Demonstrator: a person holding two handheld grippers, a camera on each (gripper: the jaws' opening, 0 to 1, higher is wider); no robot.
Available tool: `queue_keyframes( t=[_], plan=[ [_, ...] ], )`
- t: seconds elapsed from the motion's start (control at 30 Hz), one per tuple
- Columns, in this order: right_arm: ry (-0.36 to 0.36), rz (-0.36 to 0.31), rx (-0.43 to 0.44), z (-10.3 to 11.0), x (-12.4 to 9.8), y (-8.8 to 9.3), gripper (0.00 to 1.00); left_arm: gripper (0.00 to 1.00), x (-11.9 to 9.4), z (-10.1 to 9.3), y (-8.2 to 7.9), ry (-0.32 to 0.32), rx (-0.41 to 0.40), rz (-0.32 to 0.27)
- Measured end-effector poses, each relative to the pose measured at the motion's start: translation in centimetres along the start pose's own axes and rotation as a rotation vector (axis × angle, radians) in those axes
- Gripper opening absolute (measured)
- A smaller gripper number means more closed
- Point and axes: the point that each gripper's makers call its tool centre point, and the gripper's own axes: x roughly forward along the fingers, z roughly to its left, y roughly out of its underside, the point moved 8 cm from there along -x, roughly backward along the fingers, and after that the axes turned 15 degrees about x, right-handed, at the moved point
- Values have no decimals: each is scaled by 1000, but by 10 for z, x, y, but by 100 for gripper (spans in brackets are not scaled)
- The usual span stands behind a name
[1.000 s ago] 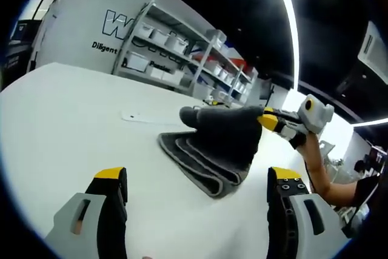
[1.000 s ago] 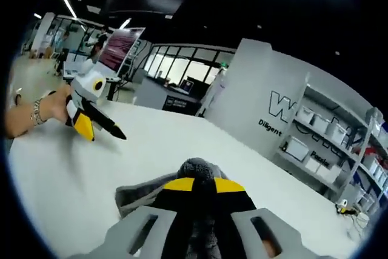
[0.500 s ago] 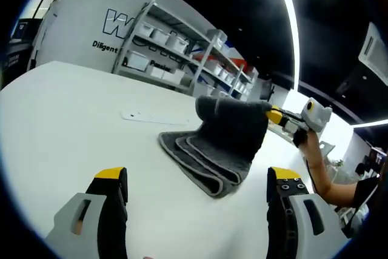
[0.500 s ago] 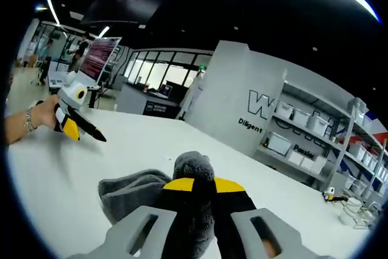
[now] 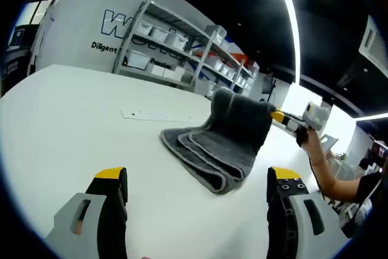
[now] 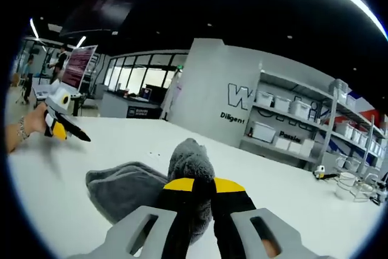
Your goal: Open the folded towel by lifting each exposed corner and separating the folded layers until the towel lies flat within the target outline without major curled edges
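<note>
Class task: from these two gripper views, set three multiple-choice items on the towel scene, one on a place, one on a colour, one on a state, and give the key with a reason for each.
1. Where does the part of the towel that is not lifted lie?
A. On the white table
B. On a shelf
C. On the floor

2. What colour is the towel?
A. Red
B. Dark grey
C. Yellow

3. How do the left tongs stand?
A. Shut on the towel
B. Shut on nothing
C. Open, holding nothing

Key: 1 A, since the folded layers rest on the white table, with the shelving far behind. 2 B, since the cloth is dark grey in both views. 3 C, since in the left gripper view the jaws stand wide apart with bare table between them, while the right tongs pinch a raised part of the towel.
</note>
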Motion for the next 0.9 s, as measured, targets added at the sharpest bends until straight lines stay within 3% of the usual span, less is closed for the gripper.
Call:
queue_keyframes(
  t=[0.5,0.9],
  plan=[
    [97,20,77,-39,-8,30,5,94,3,0,0,-17,4,-7],
    [144,71,118,-57,-15,52,5,93,6,-1,1,-26,7,-2]
  ],
)
